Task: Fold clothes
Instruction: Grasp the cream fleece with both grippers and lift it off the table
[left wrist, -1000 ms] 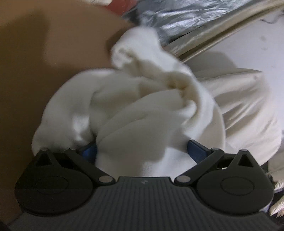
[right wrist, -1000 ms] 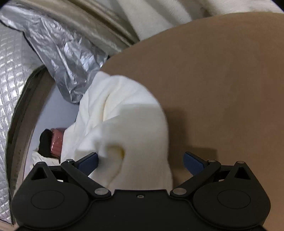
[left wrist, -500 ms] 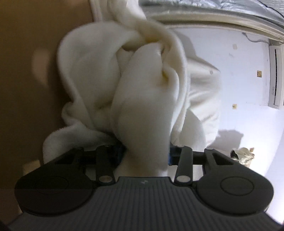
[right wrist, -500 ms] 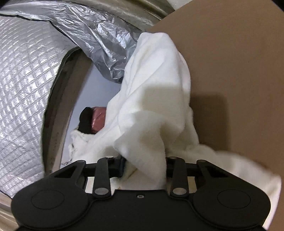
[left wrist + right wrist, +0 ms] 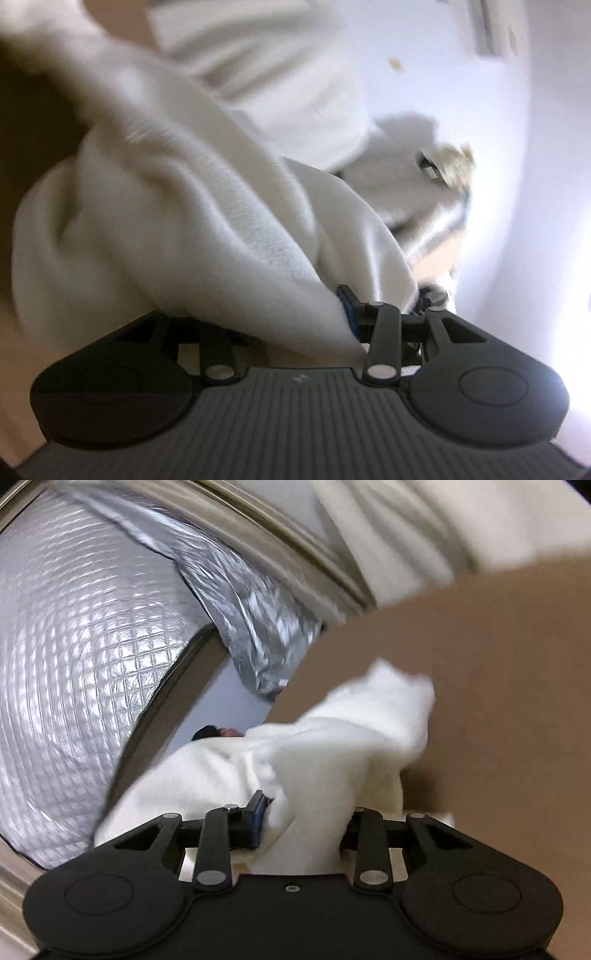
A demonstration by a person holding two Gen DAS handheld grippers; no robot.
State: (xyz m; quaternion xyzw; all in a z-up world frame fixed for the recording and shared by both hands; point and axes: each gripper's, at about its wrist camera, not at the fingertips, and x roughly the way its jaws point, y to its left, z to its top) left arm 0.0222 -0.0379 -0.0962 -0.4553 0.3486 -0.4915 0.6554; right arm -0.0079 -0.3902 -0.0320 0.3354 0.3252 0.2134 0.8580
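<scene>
A white fleecy garment [image 5: 192, 206] fills the left wrist view, bunched and blurred by motion. My left gripper [image 5: 291, 325] is shut on a thick fold of it; the cloth drapes over and hides the left finger. In the right wrist view the same white garment [image 5: 332, 738] hangs over the brown table [image 5: 498, 664]. My right gripper [image 5: 303, 819] is shut on another bunch of it, lifted off the table.
A silver quilted foil sheet [image 5: 85, 657] and a metal frame [image 5: 280, 542] stand to the left in the right wrist view. A white wall [image 5: 461, 110] and a small crumpled object [image 5: 450, 166] show in the left wrist view. More white cloth [image 5: 424, 524] lies at the table's far edge.
Both grippers went from open around the cloth to shut on it, then lifted and swung with it. The left view has turned from the table toward the wall.
</scene>
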